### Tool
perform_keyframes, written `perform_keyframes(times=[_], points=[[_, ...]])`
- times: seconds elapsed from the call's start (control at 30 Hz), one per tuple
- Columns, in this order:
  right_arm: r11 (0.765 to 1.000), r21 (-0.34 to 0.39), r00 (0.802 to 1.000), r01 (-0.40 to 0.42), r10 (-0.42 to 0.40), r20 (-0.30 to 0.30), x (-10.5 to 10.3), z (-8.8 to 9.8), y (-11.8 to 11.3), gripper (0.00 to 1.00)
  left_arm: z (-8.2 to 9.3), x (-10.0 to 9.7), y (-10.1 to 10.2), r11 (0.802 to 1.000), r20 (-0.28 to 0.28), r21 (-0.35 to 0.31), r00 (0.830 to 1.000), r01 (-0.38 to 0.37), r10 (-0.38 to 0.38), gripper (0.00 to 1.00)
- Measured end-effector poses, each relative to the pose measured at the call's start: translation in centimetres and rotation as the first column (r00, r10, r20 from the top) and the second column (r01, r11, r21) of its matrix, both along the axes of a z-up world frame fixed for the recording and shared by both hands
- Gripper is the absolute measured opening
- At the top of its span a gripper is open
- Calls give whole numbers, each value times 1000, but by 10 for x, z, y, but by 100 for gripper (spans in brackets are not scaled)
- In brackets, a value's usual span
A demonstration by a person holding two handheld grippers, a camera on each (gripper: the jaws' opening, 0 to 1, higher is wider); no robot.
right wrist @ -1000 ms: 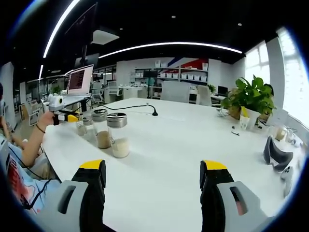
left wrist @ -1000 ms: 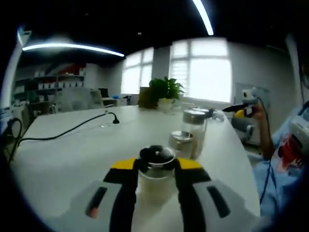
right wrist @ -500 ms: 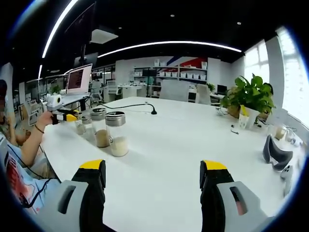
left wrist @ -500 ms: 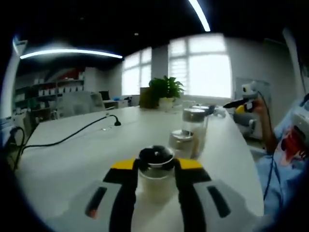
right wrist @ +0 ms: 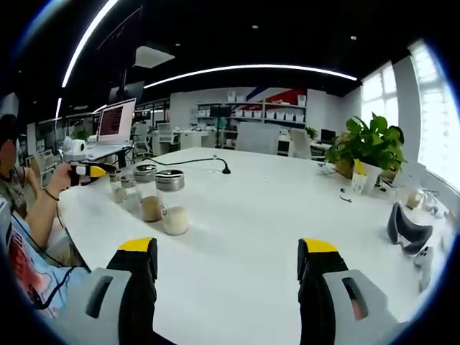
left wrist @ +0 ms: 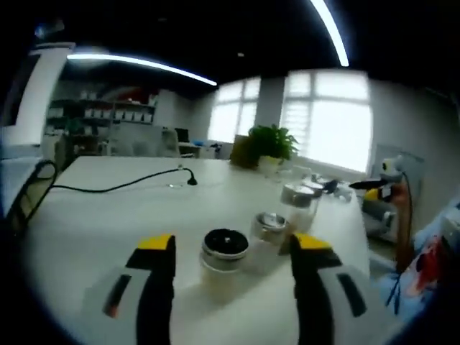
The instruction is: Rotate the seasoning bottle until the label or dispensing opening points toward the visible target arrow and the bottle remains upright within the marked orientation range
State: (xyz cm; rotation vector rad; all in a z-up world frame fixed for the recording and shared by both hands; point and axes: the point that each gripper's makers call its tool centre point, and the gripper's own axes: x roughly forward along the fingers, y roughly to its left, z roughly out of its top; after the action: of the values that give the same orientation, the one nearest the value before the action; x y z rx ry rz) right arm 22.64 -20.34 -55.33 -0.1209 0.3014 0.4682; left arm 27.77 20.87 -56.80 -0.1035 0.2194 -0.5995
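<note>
Fingers (left wrist: pixel 156 287) spread beside round metal-capped glass bottle (left wrist: pixel 224 260).

My left tool (left wrist: pixel 225 277) stands wide apart at 6 o'clock, touching nothing. Between its jaws, upright on the white worktop (left wrist: pixel 100 215), sits the seasoning bottle (left wrist: pixel 224 260) with pale contents. Just beyond, toward 1 o'clock, stand a shorter jar (left wrist: pixel 269 228) and a taller jar (left wrist: pixel 297 203). A black cable (left wrist: pixel 115 185) runs at 10 o'clock.
</note>
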Motion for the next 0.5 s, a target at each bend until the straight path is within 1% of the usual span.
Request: perform_keyframes(times=[0.03,0.07,0.1,0.13,0.2,0.33,0.4,0.43,0.47,0.5], points=[[1000,2,1000,-3,3,-1,0,0,0,82,2,-1,0,1000,-4,-2,1000,-15,15,77],[1000,6,1000,-4,4,-1,0,0,1,82,5,-1,1,999,0,-12,999,-47,47,77],[1000,7,1000,-4,4,-1,0,0,1,82,10,-1,3,997,26,-3,997,-75,75,77],[1000,7,1000,-3,3,-1,0,0,0,82,11,-2,5,994,34,19,994,-105,105,77],[1000,7,1000,1,-1,1,0,1,-2,82,11,-2,8,984,55,85,987,-158,154,79],[1000,12,1000,8,-8,1,-1,1,-3,82,11,-4,2,964,74,93,968,-247,241,82],[1000,13,1000,10,-10,4,-1,2,-4,82,7,-4,-4,962,75,82,964,-261,255,82],[1000,15,1000,9,-9,7,-1,3,-4,82,4,-4,-9,964,76,75,965,-255,250,82],[1000,17,1000,6,-6,9,-2,4,-3,82,-1,-4,-15,970,50,62,971,-236,233,82],[1000,18,1000,5,-5,9,-2,4,-3,82,-5,-3,-14,967,35,52,968,-249,247,83]])
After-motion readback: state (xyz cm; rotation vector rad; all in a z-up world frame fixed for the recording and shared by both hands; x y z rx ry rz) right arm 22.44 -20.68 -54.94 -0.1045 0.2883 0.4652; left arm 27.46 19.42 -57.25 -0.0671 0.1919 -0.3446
